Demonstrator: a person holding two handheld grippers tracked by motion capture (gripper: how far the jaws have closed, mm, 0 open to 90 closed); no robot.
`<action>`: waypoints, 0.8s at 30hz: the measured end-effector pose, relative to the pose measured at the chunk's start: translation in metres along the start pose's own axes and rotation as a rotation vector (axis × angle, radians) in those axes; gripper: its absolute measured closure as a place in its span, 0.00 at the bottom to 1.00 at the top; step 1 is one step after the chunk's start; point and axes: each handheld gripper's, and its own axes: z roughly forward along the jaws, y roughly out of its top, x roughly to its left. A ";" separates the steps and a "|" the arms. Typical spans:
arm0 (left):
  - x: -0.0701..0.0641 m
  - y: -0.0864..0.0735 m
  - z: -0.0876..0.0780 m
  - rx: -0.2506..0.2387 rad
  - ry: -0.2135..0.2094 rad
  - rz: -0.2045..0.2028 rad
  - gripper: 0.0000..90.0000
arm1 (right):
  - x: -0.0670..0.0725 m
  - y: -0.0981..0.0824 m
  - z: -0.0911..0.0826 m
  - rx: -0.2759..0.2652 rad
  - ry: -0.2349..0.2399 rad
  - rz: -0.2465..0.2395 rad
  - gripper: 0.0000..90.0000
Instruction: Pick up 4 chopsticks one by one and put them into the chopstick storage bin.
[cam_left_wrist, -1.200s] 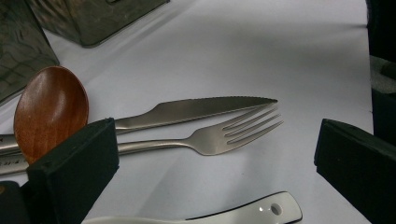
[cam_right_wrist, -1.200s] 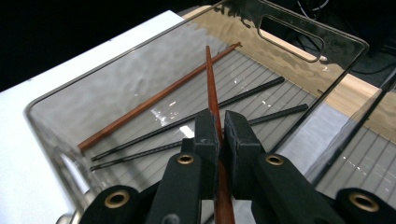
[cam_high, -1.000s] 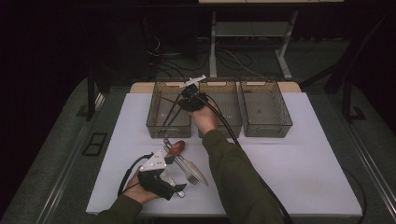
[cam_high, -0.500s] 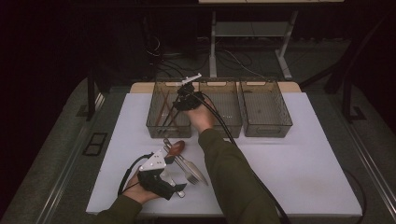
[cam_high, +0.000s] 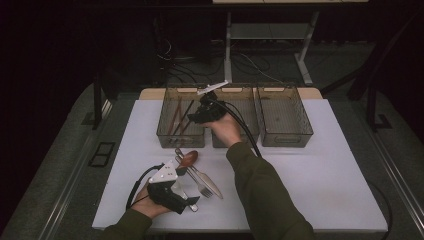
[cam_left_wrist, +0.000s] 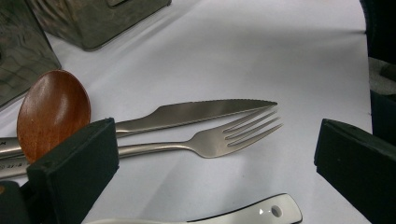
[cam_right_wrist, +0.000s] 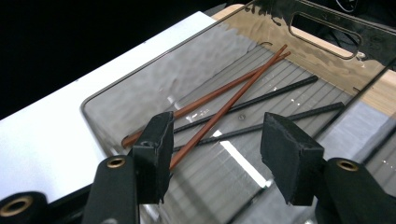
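The right gripper (cam_high: 192, 118) is hanging over the left one of 3 smoky clear bins (cam_high: 179, 120) lined up along the far edge of the white worktop (cam_high: 320, 170). Its jaws have just been opening and are standing apart with nothing between them; in the right gripper view the pads (cam_right_wrist: 156, 151) are clear of everything below. Under them, 2 brown chopsticks (cam_right_wrist: 219, 107) are lying on the ribbed floor of that bin, crossing each other near their far tips, and 2 black chopsticks (cam_right_wrist: 280, 105) are lying alongside, passing under the brown pair.

The left gripper (cam_high: 186, 197) is resting low near the worktop's near left corner, its jaws spread wide and gripping nothing. In the left gripper view, a steel fork (cam_left_wrist: 210, 142) and a serrated steel knife (cam_left_wrist: 201, 112) are lying side by side on the worktop between the jaws' line of sight, tips pointing the same way, touching or almost touching. A wooden spoon (cam_left_wrist: 51, 112) is lying just beside the knife, its bowl partly behind the near jaw. A white handle with a small hole (cam_left_wrist: 261, 213) is showing at the bottom edge of that view.

The middle bin (cam_high: 240, 117) and the right bin (cam_high: 285, 117) are sitting just beside the left one.
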 end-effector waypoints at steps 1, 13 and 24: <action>0.000 0.000 0.000 0.005 0.000 -0.001 0.00 | 0.000 -0.002 -0.004 -0.003 0.001 0.001 0.47; -0.001 0.000 0.001 -0.002 0.007 -0.006 0.00 | -0.006 -0.027 -0.047 -0.044 0.028 -0.026 0.40; -0.001 -0.001 0.001 0.022 0.009 0.005 0.00 | -0.014 -0.061 -0.086 -0.085 0.036 -0.043 0.37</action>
